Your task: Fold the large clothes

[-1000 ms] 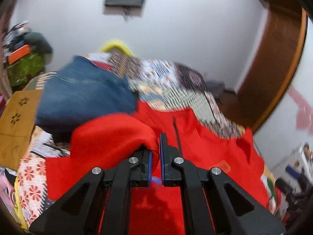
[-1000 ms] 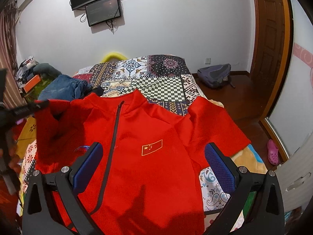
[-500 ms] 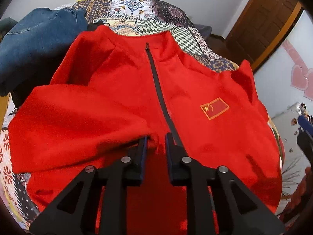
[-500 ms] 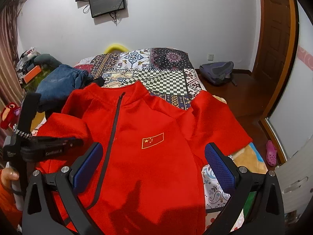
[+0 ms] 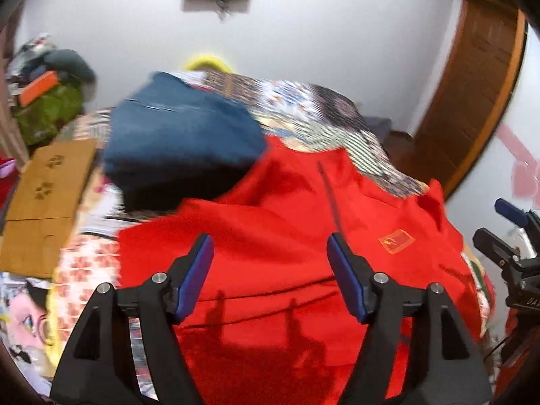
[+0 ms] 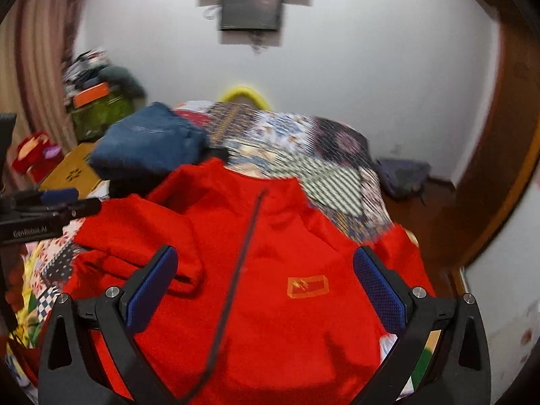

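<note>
A red zip-neck top [image 5: 287, 236] with a small flag badge [image 5: 396, 240] lies front-up on the patchwork bed; it also shows in the right wrist view [image 6: 270, 270]. Its left sleeve [image 6: 141, 233] is folded inward over the body. My left gripper [image 5: 270, 270] is open and empty above the top's lower left part. My right gripper [image 6: 265, 283] is open and empty above the top's chest. The left gripper appears at the left edge of the right wrist view [image 6: 50, 202].
A pile of blue jeans [image 5: 179, 141] lies on the bed [image 6: 337, 168] behind the top's left shoulder. A wooden box [image 5: 44, 189] stands left of the bed. A backpack [image 6: 401, 175] lies on the floor by the wooden door [image 5: 472, 101]. A screen [image 6: 251, 10] hangs on the wall.
My left gripper has opened and let go of the red sleeve, which now lies folded over the top's body. The gripper has pulled back and tilted up. The right gripper stayed open.
</note>
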Demonstrator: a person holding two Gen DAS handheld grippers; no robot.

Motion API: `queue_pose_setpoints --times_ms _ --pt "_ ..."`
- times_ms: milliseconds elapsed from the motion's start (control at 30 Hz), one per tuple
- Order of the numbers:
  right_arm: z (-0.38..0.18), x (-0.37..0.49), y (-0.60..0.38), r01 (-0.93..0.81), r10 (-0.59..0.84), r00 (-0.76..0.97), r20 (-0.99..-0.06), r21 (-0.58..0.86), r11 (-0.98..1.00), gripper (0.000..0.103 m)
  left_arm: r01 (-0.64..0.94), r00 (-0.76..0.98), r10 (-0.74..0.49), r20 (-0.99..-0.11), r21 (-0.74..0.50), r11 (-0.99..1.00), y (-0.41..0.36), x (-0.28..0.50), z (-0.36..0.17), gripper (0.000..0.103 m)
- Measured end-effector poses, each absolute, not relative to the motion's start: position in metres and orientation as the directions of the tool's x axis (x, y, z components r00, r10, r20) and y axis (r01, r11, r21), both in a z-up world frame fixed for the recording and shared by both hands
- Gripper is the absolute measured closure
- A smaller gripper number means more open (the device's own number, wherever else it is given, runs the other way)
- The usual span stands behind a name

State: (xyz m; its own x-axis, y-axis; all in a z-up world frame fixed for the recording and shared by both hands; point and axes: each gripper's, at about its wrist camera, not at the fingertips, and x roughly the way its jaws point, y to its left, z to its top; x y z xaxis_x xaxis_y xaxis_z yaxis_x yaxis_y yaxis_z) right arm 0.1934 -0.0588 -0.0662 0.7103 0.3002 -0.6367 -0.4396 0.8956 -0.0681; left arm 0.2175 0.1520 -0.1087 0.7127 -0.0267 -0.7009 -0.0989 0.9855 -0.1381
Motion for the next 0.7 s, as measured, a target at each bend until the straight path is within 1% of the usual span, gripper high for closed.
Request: queue_pose_setpoints --times_ms 133,267,367,533,700 --pt "-0.066 0.193 -0.014 -0.548 0.360 0.670 -0.649 -0.105 0.830 0.000 -0.185 0.727 0.055 -0.684 -0.117 0.976 0.198 0.192 -0.105 0.034" --pt "-0.081 0.195 0.040 -0.661 0.403 0.580 -0.708 -0.120 0.741 0.000 -0.261 0.719 0.100 -0.688 -0.134 0.956 0.239 0.170 -0.115 0.033" --pt "-0.094 0.195 0.076 -0.729 0.422 0.519 -0.743 -0.127 0.673 0.000 -0.310 0.699 0.138 -0.702 -0.122 0.943 0.265 0.155 -0.127 0.033" --pt "-0.124 0.192 0.133 -0.812 0.401 0.435 -0.806 -0.159 0.562 0.000 -0.359 0.667 0.167 -0.726 -0.117 0.926 0.292 0.135 -0.149 0.033" --pt "-0.162 0.193 0.179 -0.866 0.343 0.352 -0.871 -0.165 0.472 0.002 -0.404 0.641 0.184 -0.745 -0.124 0.907 0.314 0.123 -0.165 0.033"
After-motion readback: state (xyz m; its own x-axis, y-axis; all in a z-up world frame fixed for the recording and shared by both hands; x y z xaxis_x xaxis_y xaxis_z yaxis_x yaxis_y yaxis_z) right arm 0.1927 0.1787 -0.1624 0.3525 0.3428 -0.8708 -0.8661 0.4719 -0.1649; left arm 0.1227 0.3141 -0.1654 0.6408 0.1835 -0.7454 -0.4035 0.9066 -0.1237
